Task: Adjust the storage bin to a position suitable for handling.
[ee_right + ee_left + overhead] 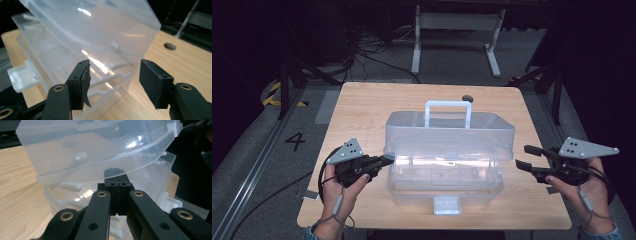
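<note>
The wooden table (362, 105) carries a clear plastic box (447, 175) at its middle, its lid (449, 132) raised partway and its white handle (448, 112) upright on top. At the box's left end, the left hand-held gripper (387, 160) has its jaws pressed together, tips just under the lid's edge. Off the box's right end, apart from it, the right hand-held gripper (524, 157) hangs with jaws spread, nothing between them. A latch tab (447, 205) juts from the box's front.
</note>
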### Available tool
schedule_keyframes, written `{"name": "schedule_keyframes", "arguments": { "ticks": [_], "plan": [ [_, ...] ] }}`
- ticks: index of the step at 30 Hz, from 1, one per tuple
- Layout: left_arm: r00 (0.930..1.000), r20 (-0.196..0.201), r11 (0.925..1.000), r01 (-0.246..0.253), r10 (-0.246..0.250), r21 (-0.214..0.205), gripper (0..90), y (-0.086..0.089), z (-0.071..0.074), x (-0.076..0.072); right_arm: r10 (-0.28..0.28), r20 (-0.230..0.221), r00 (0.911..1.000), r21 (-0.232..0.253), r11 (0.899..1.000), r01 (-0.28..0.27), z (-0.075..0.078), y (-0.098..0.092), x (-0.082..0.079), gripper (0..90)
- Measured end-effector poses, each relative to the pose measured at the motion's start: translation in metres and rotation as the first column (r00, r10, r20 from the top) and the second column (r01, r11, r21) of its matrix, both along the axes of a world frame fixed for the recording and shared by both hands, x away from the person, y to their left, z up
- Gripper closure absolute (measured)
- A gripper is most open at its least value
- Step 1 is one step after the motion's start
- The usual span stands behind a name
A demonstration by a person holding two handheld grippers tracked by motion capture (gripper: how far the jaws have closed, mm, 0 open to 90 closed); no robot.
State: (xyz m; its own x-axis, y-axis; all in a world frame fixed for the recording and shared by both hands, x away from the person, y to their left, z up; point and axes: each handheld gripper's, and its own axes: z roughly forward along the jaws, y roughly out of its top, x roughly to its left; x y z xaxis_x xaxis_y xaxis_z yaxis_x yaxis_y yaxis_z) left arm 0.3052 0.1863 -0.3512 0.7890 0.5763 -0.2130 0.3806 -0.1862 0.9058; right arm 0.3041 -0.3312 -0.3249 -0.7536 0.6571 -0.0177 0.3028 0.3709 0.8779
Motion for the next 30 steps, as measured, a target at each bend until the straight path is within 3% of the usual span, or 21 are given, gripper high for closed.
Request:
{"name": "schedule_keyframes", "arguments": {
  "ticks": [5, 11, 22, 30],
  "plan": [
    [1.0000, -0.001, 1.0000, 0.000, 0.000, 0.000, 90.0, 0.000, 0.000, 0.000, 0.004, 0.024, 0.9997, 0.015, 1.000, -0.004, -0.018, 0.006, 0.002, 43.7],
    [1.0000, 0.003, 1.0000, 0.000, 0.000, -0.001, 90.0, 0.000, 0.000, 0.000, -0.019, 0.082, 0.9965, 0.039, 0.999, 0.016, -0.026, 0.017, 0.005, 44.5],
    [0.9999, 0.011, 1.0000, 0.002, -0.002, -0.005, 90.0, 0.000, 0.002, 0.002, -0.043, 0.162, 0.9859, 0.081, 0.996, 0.030, -0.023, 0.029, 0.013, 47.7],
    [0.9999, 0.012, 0.9999, 0.010, -0.010, 0.008, 90.0, -0.001, 0.002, 0.001, -0.046, 0.168, 0.9848, 0.093, 0.995, 0.031, -0.020, 0.034, 0.015, 48.0]
  ]
}}
